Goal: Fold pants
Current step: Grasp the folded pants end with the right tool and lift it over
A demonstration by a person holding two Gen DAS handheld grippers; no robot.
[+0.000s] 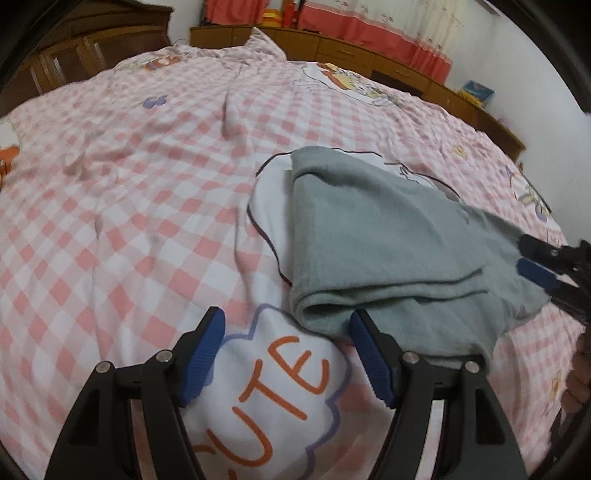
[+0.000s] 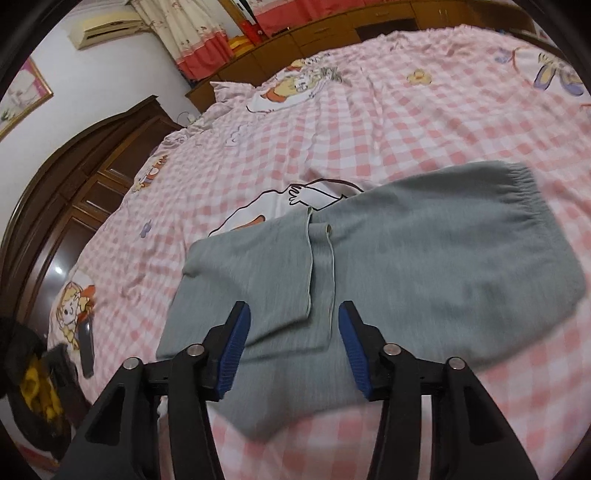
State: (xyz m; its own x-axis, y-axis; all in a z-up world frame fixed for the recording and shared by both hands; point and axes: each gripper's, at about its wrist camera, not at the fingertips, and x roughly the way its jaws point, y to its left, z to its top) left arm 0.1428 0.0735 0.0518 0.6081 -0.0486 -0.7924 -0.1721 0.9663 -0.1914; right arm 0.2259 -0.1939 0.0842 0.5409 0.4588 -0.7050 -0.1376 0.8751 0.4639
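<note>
Pants (image 2: 369,266) lay folded once, legs over, on bed (image 1: 147,184); final fold left. Left gripper (image 1: 286,354) and right gripper (image 2: 293,347) fingers spread wide, held nothing.

Bed with pink checked cartoon sheet (image 1: 147,192), wooden headboard cabinets (image 1: 332,48), dark wardrobe (image 2: 74,177), red-trimmed curtains (image 1: 369,26), white walls, air conditioner (image 2: 107,27).

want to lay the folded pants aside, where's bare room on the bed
Bare checked bedspread lies left of the grey pants, up to the wooden headboard. More lies beyond the waistband. It is crowded at the near edge, where the left gripper and right gripper hover open.
</note>
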